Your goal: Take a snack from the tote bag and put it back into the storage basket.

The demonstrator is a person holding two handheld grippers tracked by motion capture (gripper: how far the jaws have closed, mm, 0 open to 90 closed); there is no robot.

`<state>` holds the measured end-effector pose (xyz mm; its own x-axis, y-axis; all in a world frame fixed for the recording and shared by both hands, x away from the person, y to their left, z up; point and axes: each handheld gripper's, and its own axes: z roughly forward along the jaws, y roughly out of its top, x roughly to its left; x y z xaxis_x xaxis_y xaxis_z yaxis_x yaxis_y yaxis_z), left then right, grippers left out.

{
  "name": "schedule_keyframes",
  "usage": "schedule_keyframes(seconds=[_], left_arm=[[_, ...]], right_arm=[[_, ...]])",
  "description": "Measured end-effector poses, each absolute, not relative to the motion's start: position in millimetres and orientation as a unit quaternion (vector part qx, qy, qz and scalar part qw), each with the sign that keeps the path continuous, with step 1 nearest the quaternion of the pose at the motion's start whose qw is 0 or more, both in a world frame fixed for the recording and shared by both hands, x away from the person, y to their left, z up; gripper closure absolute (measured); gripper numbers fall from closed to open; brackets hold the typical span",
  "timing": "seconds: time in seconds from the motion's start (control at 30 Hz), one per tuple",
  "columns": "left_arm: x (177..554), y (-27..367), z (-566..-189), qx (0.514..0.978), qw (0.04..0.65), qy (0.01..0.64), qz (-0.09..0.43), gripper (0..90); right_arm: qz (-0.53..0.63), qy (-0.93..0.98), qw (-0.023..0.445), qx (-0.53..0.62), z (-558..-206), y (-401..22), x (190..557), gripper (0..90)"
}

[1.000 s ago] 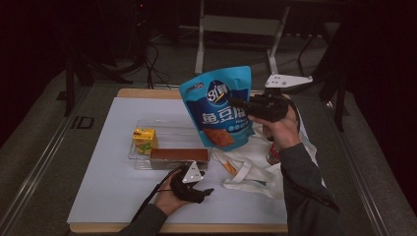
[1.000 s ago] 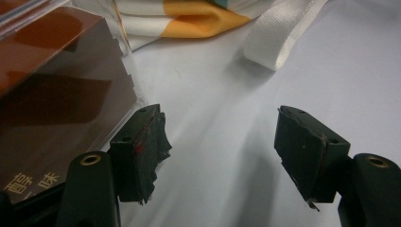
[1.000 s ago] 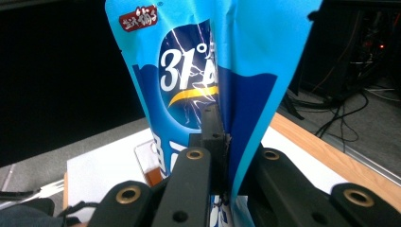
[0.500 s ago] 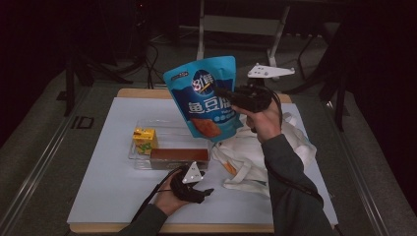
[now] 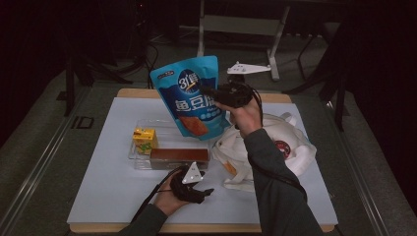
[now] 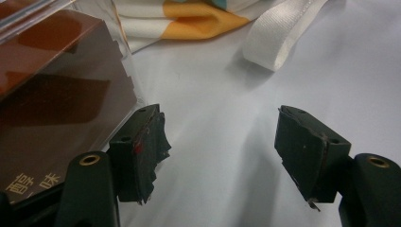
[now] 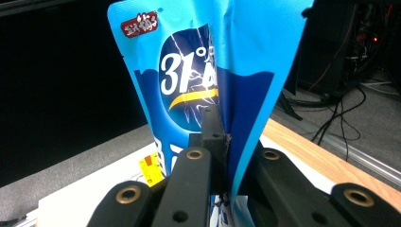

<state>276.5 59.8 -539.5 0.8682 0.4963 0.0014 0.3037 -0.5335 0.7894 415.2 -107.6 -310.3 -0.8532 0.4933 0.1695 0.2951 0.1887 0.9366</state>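
Observation:
A blue snack bag (image 5: 193, 96) hangs in the air above the back of the table, and my right gripper (image 5: 212, 93) is shut on its right edge. In the right gripper view the jaws pinch a fold of the blue snack bag (image 7: 198, 71). My left gripper (image 5: 204, 192) rests low near the table's front edge, open with nothing between its fingers. In the left gripper view the left gripper (image 6: 220, 146) stands over bare white tabletop, with the brown box (image 6: 52, 113) just to its left.
A clear tray (image 5: 140, 160) holds a yellow carton (image 5: 145, 139) and the brown box (image 5: 179, 158). A white cloth bag (image 5: 275, 152) with a strap (image 6: 279, 40) lies at the right. The white mat (image 5: 103, 196) covers a wooden table.
My right gripper has carried the blue snack bag leftward, from above the cloth bag to above the tray's back edge. The left gripper has stayed put.

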Motion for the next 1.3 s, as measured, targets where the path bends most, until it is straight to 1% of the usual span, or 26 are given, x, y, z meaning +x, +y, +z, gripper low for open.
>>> schedule_keyframes(seconds=[0.47, 1.0, 1.3], left_arm=[[277, 61, -539, 0.869, 0.424, 0.229, 0.112, 32.9], [277, 61, -539, 0.869, 0.425, 0.228, 0.111, 32.9], [276, 61, -539, 0.867, 0.427, 0.229, 0.112, 32.9]], right_arm=[[0.578, 0.764, 0.07, 0.279, -330, -80, 435, 88.7], [0.571, 0.764, 0.06, 0.294, -348, -55, 446, 88.7], [0.56, 0.766, 0.05, 0.313, -363, -40, 456, 88.7]])
